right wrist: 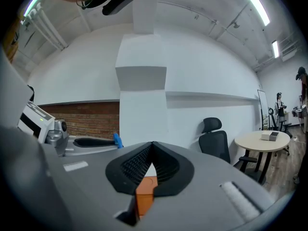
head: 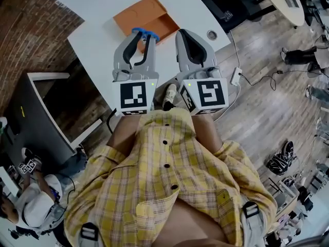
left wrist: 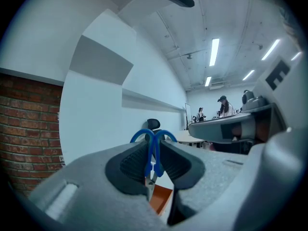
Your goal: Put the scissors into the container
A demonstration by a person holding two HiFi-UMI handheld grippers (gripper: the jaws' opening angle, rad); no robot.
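Note:
The blue-handled scissors (head: 144, 33) are clamped in my left gripper (head: 142, 37), their handle loops sticking out past the fingertips. They hang just in front of the near edge of the orange container (head: 147, 16), which lies open on the white table (head: 97, 4). In the left gripper view the scissors (left wrist: 153, 139) stand upright between the shut pads, with the orange container (left wrist: 161, 199) below. My right gripper (head: 187, 34) is beside the left one, shut with nothing in it. Its closed pads (right wrist: 137, 163) frame a strip of the orange container (right wrist: 145, 192).
A round grommet (head: 212, 34) sits near the table's right edge. A cable and plug block (head: 236, 76) lie on the wooden floor. A dark cabinet (head: 36, 117) stands at the left, with a person in a white cap (head: 36, 210) below it. An office chair (right wrist: 214, 134) and a round table (right wrist: 263, 141) stand farther off.

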